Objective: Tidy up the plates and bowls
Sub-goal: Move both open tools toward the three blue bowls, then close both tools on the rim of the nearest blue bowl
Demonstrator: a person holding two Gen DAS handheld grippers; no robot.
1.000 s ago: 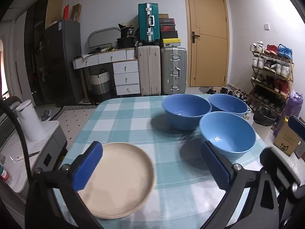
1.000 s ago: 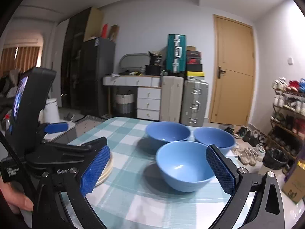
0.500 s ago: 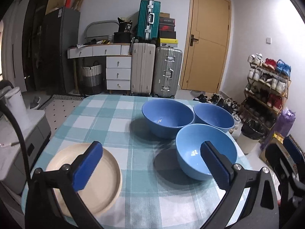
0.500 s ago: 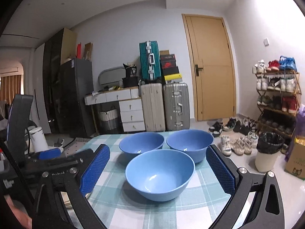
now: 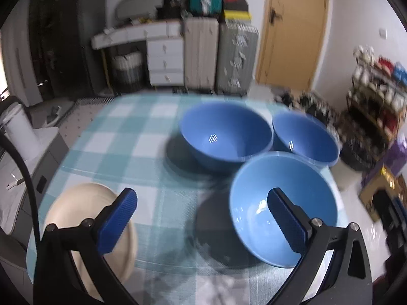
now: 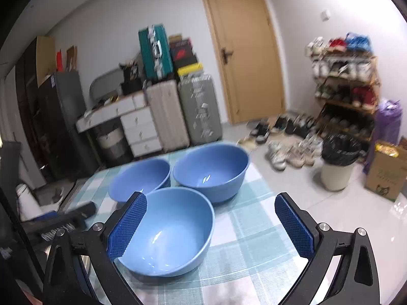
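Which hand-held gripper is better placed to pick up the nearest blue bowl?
The right hand-held gripper: open, its left finger already sits over the nearest blue bowl. The left is centred on bare tablecloth.

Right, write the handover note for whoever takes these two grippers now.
Left gripper: open, holding nothing, above the table's near edge between the cream plate and the nearest blue bowl.
Right gripper: open, holding nothing, with the nearest bowl partly between its fingers, no contact visible.
Three blue bowls sit separately in a cluster on the checked tablecloth: the nearest one, a far-left bowl and a far-right bowl. The plate lies alone at the near left.
Done: nothing stacked yet.
Left: probably nest the bowls; whether more plates lie under the cream one is unclear.
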